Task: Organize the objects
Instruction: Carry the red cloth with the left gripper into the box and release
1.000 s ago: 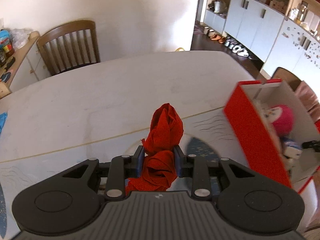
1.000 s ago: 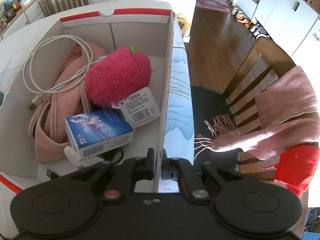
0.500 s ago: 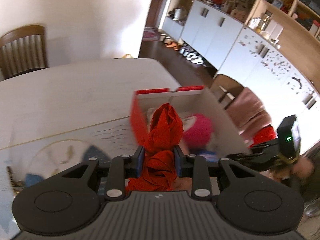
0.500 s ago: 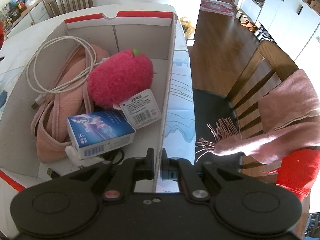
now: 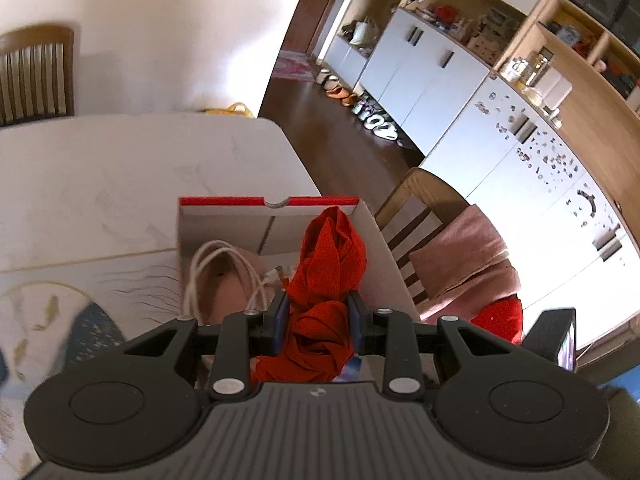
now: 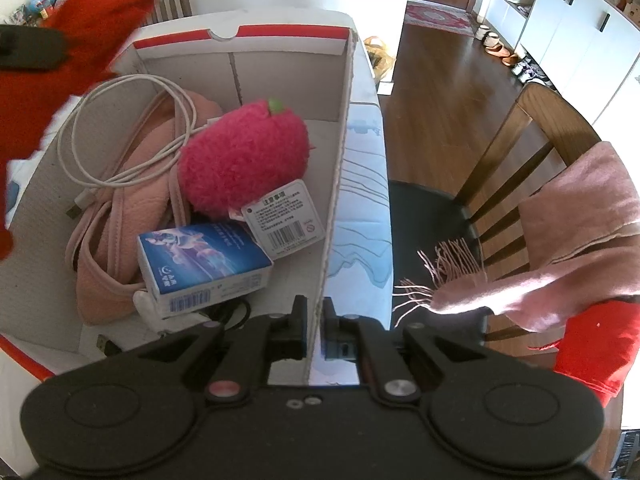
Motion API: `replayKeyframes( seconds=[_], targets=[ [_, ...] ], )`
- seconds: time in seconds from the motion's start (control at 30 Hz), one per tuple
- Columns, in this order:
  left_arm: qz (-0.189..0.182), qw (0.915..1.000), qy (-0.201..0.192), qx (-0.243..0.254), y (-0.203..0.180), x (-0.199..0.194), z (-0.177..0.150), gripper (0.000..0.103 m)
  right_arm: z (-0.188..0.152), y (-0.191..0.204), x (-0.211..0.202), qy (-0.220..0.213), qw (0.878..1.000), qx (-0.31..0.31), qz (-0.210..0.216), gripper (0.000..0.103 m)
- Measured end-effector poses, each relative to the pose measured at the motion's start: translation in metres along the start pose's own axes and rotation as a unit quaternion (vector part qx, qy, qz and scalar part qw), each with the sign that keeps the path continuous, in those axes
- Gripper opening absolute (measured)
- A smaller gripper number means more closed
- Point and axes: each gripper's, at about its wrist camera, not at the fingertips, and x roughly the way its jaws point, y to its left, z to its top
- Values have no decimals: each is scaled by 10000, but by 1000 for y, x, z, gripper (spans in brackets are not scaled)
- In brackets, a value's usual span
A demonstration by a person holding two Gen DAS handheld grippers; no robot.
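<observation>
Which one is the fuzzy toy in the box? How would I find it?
Find the white box with the red rim on the table. Inside, against its right wall, lies the fuzzy toy, beside a pink bag with a white cable on it, and behind a blue carton. It is the only round, bright pink, fluffy thing, with a green stem and a barcode tag.

The left gripper (image 5: 316,312) with the red cloth (image 5: 328,276) is now over the open box (image 5: 224,216), no more above the table (image 5: 120,176).
</observation>
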Motion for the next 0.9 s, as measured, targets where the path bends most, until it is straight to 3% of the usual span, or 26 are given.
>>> replayKeyframes(
  seconds=[0.37,0.53,0.9],
  targets=[
    [743,9969,173,-168,6,62,9,29,0,-3,1,0,10000,-5,68,6],
    [753,9960,473,-11,8,87,4,29,0,-4,2,6,10000,1,91,6],
    [909,9927,725,328,6,110,-5,31,0,-4,2,4,9999,25,103,6]
  ],
)
